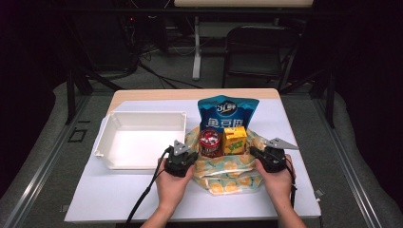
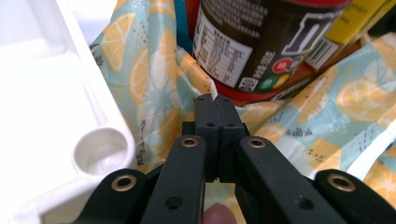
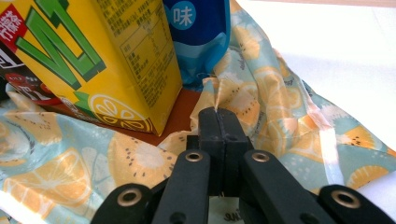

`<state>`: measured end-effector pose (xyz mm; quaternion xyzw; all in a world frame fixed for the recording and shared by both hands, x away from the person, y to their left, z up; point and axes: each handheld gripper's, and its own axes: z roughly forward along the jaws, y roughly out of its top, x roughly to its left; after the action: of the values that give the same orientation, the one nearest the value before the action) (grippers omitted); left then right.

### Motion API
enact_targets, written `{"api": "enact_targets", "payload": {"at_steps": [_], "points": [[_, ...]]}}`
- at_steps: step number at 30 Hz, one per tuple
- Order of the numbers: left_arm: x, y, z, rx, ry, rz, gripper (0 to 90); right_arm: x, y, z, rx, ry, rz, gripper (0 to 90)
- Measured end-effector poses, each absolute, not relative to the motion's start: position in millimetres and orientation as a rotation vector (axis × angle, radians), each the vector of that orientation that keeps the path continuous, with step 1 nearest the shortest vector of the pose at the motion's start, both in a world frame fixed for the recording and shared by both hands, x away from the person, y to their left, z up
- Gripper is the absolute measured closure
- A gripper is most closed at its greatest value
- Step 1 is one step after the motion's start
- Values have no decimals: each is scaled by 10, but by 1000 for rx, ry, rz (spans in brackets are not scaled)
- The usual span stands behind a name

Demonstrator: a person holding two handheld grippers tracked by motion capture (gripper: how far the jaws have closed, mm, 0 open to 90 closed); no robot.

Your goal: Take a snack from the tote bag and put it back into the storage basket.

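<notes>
Both grippers are clamping the fruit-print cloth bag (image 1: 228,172), which is lying on the white worktop (image 1: 114,194) near the person's edge, just right of the white tray (image 1: 138,124).

L gripper (image 1: 186,153), seen in the high view: sitting at the bag's left rim, next to the tray's near right corner. In the left gripper view its jaws are standing pressed together w/ a fold of the cloth (image 2: 154,79) pinched at the tips, so it is grasping the bag. The tray's rim (image 2: 100,121) is running along the left of that view, almost touching the cloth.

R gripper (image 1: 259,154): sitting at the bag's right rim. In the right gripper view its jaws are also clenched, w/ a peak of cloth (image 3: 243,88) caught between the tips.

Inside/on the bag, between the two grippers: a dark can w/ red lid (image 1: 209,142) on the left and a yellow drink carton (image 1: 235,139) on the right, both standing upright and touching side by side. A blue snack packet (image 1: 227,113) is standing behind them, leaning on the bag's far side.

Each hand is gripping its tool from the near edge, forearms coming in from below.
</notes>
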<state>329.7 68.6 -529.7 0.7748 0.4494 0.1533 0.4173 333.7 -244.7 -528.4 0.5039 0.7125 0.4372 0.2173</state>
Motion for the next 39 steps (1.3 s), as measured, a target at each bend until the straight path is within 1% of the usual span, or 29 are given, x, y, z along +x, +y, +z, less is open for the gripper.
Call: {"api": "enact_targets", "payload": {"at_steps": [2,8,14,18,21,23,26,27,28,30,32,36,39], "points": [[3289,703,-5316,1927,1157,387,900,3330,-2465,-5277,1396,1973,1183,900],[3271,718,-5463,1947,1216,395,900,3335,-2543,-5334,1442,1967,1156,900],[3287,658,-5630,2020,1232,391,900,3369,-2565,-5444,1479,2022,1080,900],[3320,611,-5597,2084,1210,412,900,3446,-2577,-5572,1514,2079,1016,900],[3317,663,-5634,2034,1205,378,900,3497,-2607,-5626,1566,2060,1047,900],[3306,675,-5641,2022,1204,380,900,3493,-2626,-5592,1529,2104,972,900],[3288,679,-5649,2030,1180,400,900,3451,-2625,-5607,1512,2088,1030,900],[3281,683,-5654,2022,1177,399,900,3428,-2634,-5601,1496,2077,1070,886],[3276,691,-5655,2021,1171,393,897,3395,-2657,-5569,1471,2076,1086,848],[3261,710,-5650,2011,1170,398,874,3329,-2685,-5501,1429,2032,1161,794],[3241,717,-5638,1989,1157,411,806,3265,-2721,-5388,1394,2003,1200,736],[3176,773,-5579,1948,1133,374,675,3198,-2741,-5174,1335,1934,1279,661],[3106,819,-5499,1916,1099,378,636,3181,-2725,-5037,1295,1909,1309,630]]}}
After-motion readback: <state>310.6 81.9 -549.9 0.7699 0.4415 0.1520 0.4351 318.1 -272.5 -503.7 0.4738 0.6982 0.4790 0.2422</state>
